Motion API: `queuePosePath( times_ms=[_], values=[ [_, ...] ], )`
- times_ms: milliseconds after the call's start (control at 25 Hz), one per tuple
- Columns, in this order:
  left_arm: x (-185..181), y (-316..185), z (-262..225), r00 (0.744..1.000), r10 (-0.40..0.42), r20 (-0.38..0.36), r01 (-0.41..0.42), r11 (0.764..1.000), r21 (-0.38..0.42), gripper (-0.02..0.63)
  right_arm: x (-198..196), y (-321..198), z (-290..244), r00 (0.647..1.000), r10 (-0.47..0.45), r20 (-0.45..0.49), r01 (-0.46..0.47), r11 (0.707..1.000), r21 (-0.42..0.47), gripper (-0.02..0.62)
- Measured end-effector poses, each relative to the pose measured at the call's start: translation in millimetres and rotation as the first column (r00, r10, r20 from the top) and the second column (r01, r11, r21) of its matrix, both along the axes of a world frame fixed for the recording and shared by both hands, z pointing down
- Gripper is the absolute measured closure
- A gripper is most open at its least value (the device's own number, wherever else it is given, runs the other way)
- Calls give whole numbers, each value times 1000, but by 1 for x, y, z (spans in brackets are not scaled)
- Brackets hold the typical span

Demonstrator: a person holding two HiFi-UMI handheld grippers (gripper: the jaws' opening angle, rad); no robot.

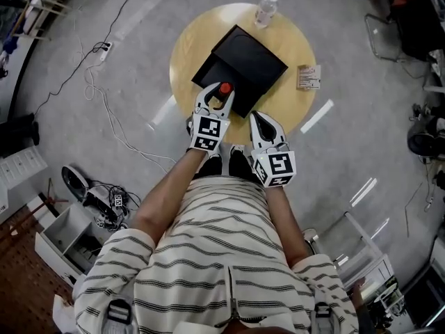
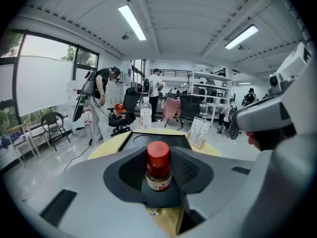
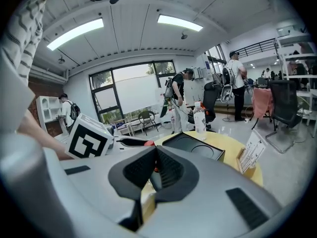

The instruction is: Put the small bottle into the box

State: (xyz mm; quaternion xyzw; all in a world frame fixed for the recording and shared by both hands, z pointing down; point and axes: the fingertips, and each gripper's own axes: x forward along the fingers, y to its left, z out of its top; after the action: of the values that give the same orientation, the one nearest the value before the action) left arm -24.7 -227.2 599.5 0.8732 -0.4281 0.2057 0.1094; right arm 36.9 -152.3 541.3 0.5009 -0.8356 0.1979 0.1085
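The red-capped small bottle (image 2: 159,170) is gripped upright in the left tool (image 1: 221,94), at the near corner of the black box (image 1: 254,58) on the round tabletop (image 1: 184,47). Its base is hidden by the pads, and its label cannot be read. The right tool (image 3: 155,166) is seen pinched narrow on nothing, just beside the left.
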Motion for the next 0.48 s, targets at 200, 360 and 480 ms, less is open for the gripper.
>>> queuePosePath(
  times_ms=[200, 360, 480],
  values=[
    [5, -9, 15, 1000, -4, 9, 4, 1000, -8, 457, 2, -1, 3, 1000, -3, 4, 3, 1000, -6, 577],
    [9, -12, 30, 999, 13, 35, -13, 1000, -17, 457, 4, 1, 7, 1000, 2, 0, -2, 1000, -15, 577],
    [9, -14, 40, 999, 22, 48, -21, 999, -29, 457, 4, 1, 9, 1000, 0, -1, 0, 1000, -22, 577]
  ],
)
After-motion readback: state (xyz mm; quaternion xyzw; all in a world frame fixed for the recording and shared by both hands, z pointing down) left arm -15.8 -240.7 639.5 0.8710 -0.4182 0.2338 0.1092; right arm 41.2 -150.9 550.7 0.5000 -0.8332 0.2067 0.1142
